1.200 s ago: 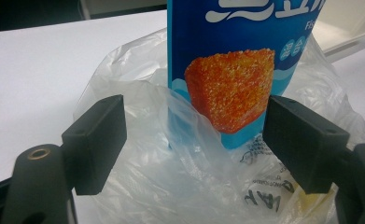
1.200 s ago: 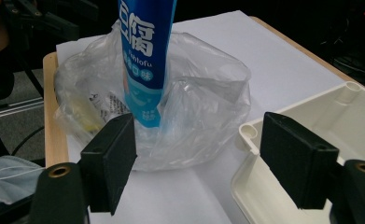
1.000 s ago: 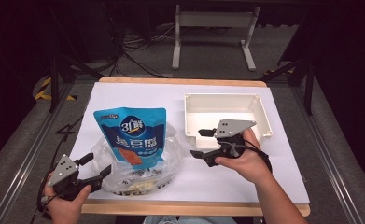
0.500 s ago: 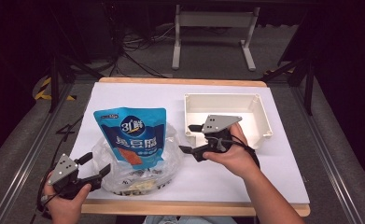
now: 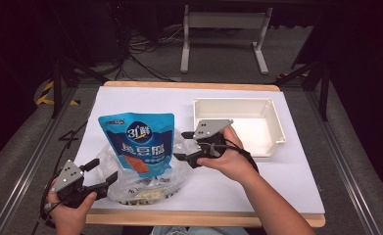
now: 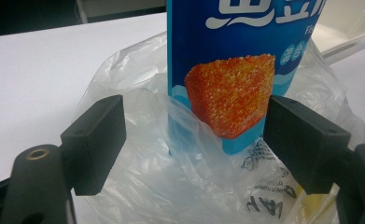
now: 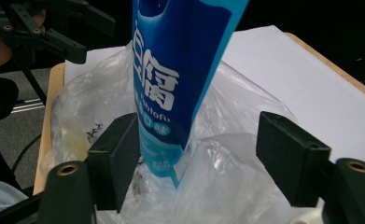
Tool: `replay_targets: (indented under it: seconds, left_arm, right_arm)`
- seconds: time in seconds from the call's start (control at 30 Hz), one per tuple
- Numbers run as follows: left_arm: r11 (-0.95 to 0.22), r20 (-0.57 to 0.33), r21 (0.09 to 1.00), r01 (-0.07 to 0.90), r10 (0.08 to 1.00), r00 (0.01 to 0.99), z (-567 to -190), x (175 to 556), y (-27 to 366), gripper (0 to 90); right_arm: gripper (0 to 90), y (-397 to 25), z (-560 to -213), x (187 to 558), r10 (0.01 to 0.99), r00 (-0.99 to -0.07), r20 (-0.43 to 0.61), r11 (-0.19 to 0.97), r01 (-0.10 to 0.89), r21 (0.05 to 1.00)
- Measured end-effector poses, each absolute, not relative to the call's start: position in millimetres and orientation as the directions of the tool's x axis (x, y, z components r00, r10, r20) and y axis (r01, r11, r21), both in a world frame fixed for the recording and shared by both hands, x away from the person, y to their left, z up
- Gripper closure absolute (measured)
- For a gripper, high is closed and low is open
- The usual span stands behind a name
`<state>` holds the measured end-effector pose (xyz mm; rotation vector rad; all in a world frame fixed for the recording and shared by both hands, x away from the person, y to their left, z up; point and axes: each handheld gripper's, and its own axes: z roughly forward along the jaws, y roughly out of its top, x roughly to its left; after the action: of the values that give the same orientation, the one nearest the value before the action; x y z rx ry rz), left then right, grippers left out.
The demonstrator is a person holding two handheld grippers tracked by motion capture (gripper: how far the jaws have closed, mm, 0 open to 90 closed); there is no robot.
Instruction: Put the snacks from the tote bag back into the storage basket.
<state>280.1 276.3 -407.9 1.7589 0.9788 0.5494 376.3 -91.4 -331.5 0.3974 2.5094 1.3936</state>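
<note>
Both tools stand with jaws apart, grasping nothing: the left gripper [image 5: 100, 174] at the near left, the right gripper [image 5: 183, 146] just right of the crinkled clear plastic bag [image 5: 145, 183]. The tall blue snack pouch [image 5: 139, 142] stands upright in that bag. The step looks like the approach; next, one should pinch the film while the other takes the pouch toward the white rectangular plastic bin [image 5: 272, 117] at far right.

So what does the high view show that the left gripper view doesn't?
The high view takes in the white tray, empty, the right gripper and both hands. The left gripper view brings close the orange cube printed on the blue pouch and black print on a packet inside the clear plastic bag. Both share the pouch standing in the bag on the white table.
</note>
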Motion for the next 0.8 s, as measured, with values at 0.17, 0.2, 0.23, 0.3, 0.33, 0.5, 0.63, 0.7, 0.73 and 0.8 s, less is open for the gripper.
replay_targets:
  seconds: [0.17, 0.2, 0.23, 0.3, 0.33, 0.5, 0.63, 0.7, 0.73, 0.8]
  left_arm:
    - [-0.159, -0.081, 0.918, 0.363, 0.821, 0.565, -408.1, 281.3, 276.3, 22.1]
    - [-0.159, -0.081, 0.918, 0.363, 0.821, 0.565, -408.0, 281.4, 276.4, 22.1]
    - [-0.16, -0.08, 0.918, 0.364, 0.822, 0.564, -407.8, 281.4, 276.4, 22.1]
    - [-0.161, -0.081, 0.918, 0.363, 0.82, 0.567, -408.0, 281.8, 276.3, 22.1]
    - [-0.161, -0.082, 0.917, 0.364, 0.818, 0.569, -408.1, 282.0, 276.0, 22.1]
    - [-0.161, -0.082, 0.918, 0.362, 0.817, 0.57, -408.1, 281.9, 276.0, 22.1]
    - [-0.162, -0.08, 0.918, 0.362, 0.819, 0.568, -407.9, 282.0, 276.8, 22.1]
    - [-0.163, -0.079, 0.918, 0.362, 0.819, 0.569, -407.9, 282.0, 276.8, 22.1]
    - [-0.164, -0.078, 0.918, 0.362, 0.819, 0.569, -407.9, 282.0, 276.7, 22.1]
    - [-0.162, -0.081, 0.918, 0.362, 0.817, 0.571, -408.0, 282.0, 276.4, 22.1]
  right_arm:
    - [29.7, -83.5, -334.0, 380.6, 0.334, -0.94, -0.064, 0.494, 0.117, 0.861]
    - [29.7, -82.3, -334.6, 381.7, 0.329, -0.942, -0.064, 0.492, 0.113, 0.863]
    - [29.7, -81.1, -335.2, 382.8, 0.326, -0.943, -0.063, 0.49, 0.111, 0.865]
    - [29.7, -78.6, -336.4, 384.3, 0.321, -0.945, -0.06, 0.488, 0.11, 0.866]
    - [29.7, -77.7, -336.9, 384.7, 0.319, -0.946, -0.063, 0.489, 0.107, 0.866]
    - [29.7, -69.4, -341.3, 387.9, 0.301, -0.951, -0.068, 0.481, 0.09, 0.872]
    - [29.4, -63.1, -345.2, 390.0, 0.289, -0.955, -0.063, 0.478, 0.087, 0.874]
    - [29.5, -61.8, -346.2, 390.2, 0.286, -0.956, -0.062, 0.478, 0.087, 0.874]
    - [29.3, -60.1, -347.6, 391.1, 0.278, -0.959, -0.059, 0.473, 0.083, 0.877]
    - [29.1, -58.0, -350.0, 393.0, 0.27, -0.962, -0.048, 0.466, 0.087, 0.881]
